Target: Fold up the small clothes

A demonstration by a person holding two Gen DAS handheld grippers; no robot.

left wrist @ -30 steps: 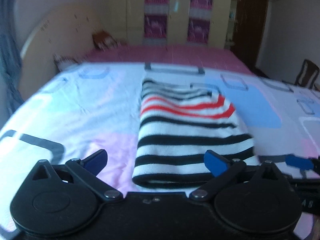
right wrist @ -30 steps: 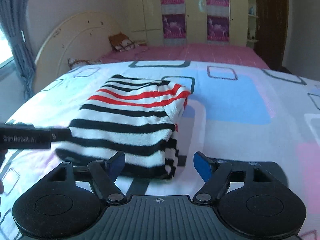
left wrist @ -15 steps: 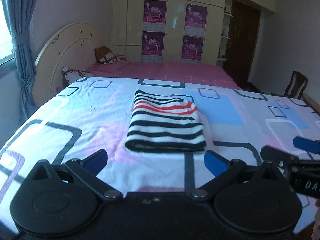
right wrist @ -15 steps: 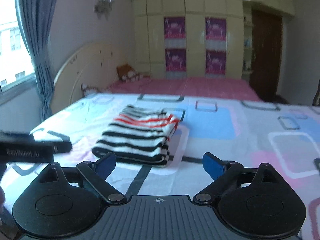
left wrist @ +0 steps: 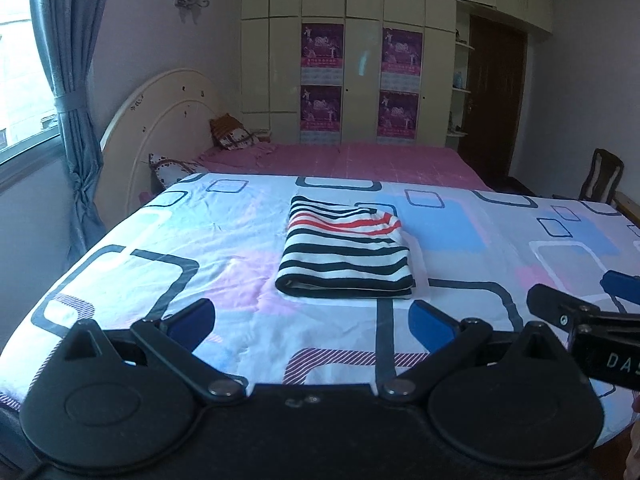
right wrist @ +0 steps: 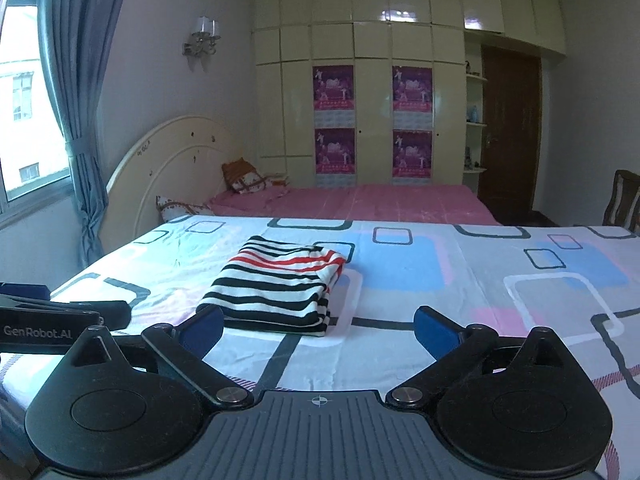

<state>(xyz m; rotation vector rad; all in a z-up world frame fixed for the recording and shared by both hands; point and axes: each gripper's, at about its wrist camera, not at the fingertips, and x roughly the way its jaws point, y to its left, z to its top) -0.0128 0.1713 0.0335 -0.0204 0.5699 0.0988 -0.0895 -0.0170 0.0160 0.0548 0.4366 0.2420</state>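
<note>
A small garment with black, white and red stripes (left wrist: pixel 346 258) lies folded into a neat rectangle on the patterned bed sheet (left wrist: pixel 200 248); it also shows in the right wrist view (right wrist: pixel 280 286). My left gripper (left wrist: pixel 312 326) is open and empty, held above the near edge of the bed, well short of the garment. My right gripper (right wrist: pixel 320 328) is open and empty too, just near of the garment's front right corner. Each gripper shows at the edge of the other's view.
A pink-covered bed part (left wrist: pixel 344 160) with pillows (left wrist: pixel 234 136) lies beyond, against a cream headboard (left wrist: pixel 160 120). Wardrobes with purple posters (left wrist: pixel 360 80) fill the far wall. A curtain and window (left wrist: pixel 60 100) are left, a wooden chair (left wrist: pixel 604 176) right.
Both grippers have drawn back and risen away from the folded garment, which now lies farther off and untouched. Both stay open.
</note>
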